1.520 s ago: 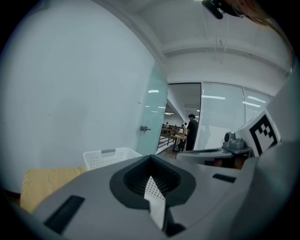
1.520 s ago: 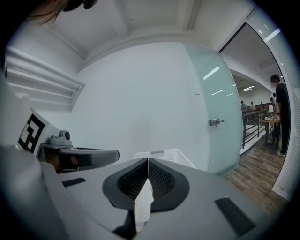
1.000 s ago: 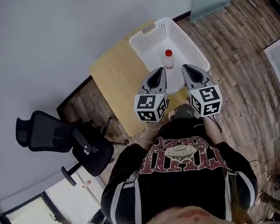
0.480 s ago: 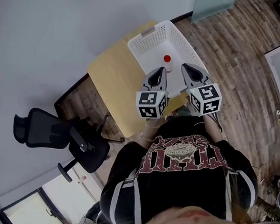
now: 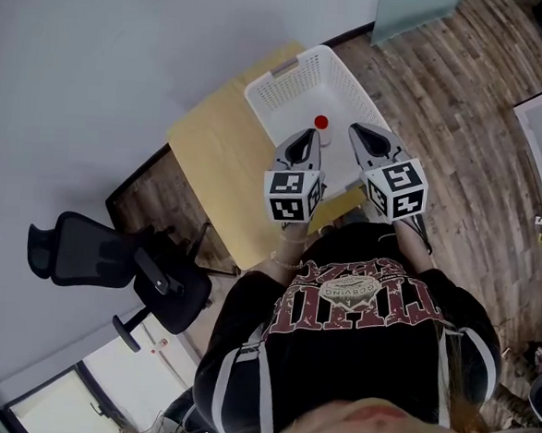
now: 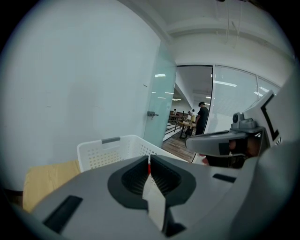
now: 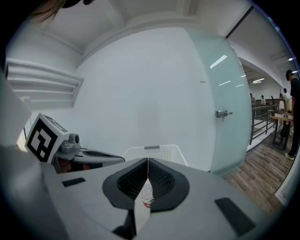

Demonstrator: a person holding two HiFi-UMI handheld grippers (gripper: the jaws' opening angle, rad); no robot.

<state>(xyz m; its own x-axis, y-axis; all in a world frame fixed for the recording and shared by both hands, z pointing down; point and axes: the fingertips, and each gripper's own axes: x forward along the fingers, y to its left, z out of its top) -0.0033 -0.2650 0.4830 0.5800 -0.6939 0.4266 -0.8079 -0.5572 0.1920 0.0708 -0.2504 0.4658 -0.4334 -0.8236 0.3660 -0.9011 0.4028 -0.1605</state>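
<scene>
Standing bottle [image 5: 321, 123] (basket [image 5: 278, 82] around it)

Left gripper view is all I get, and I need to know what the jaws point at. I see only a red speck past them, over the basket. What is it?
Observer: The cap of a bottle standing in the basket; the head view shows it from above.
Operator: Is either gripper on it?
Observer: No. The left gripper and the right gripper are both apart from it, jaws together, with nothing between them.
Operator: Anything beside the table?
Observer: A black chair stands on the floor, off the left end of the table.
</scene>
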